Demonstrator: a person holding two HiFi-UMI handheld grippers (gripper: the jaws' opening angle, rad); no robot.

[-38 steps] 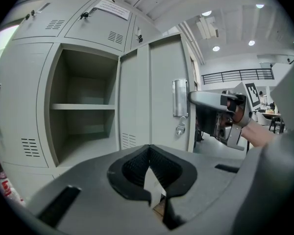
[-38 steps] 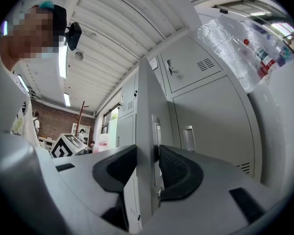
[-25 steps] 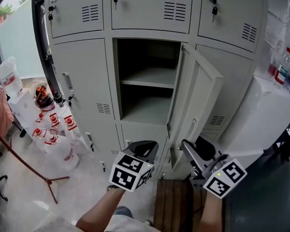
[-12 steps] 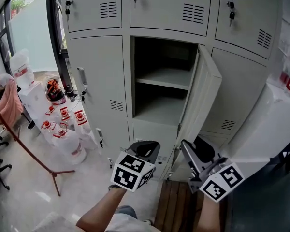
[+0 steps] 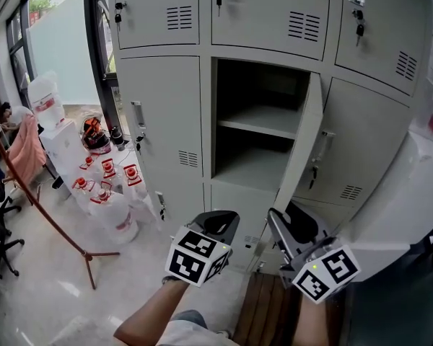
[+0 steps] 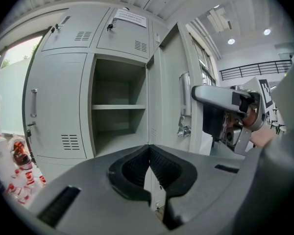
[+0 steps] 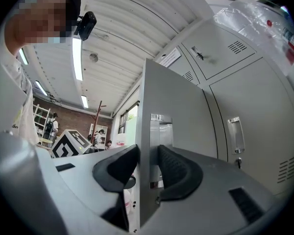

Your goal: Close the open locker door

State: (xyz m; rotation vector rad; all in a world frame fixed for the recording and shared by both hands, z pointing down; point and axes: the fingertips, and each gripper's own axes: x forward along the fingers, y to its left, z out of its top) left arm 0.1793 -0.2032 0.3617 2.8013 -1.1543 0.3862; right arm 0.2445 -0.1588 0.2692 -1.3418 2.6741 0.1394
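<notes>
The grey locker door point(image 5: 307, 146) stands partly open, edge-on in the head view, in front of the empty shelved compartment point(image 5: 256, 132). My right gripper point(image 5: 272, 215) is at the door's lower edge. In the right gripper view the door point(image 7: 171, 97) runs between the jaws of that gripper point(image 7: 148, 163), and the pads look to touch it on both sides. These jaws have just been closing on the door's edge. My left gripper point(image 5: 220, 216) hovers to the left, below the opening. It point(image 6: 149, 148) is shut and holds nothing. The door's handle point(image 6: 184, 92) shows in the left gripper view.
Closed lockers surround the open one. Several water bottles point(image 5: 112, 193) stand on the floor at the left, beside a red coat stand point(image 5: 50, 215). A white bulky object point(image 5: 404, 215) sits at the right. Wooden boards point(image 5: 263, 308) lie underfoot.
The door has swung from wide open to nearly edge-on, nearer the opening. The right gripper has gone with it, and the view has shifted so the lockers sit further right.
</notes>
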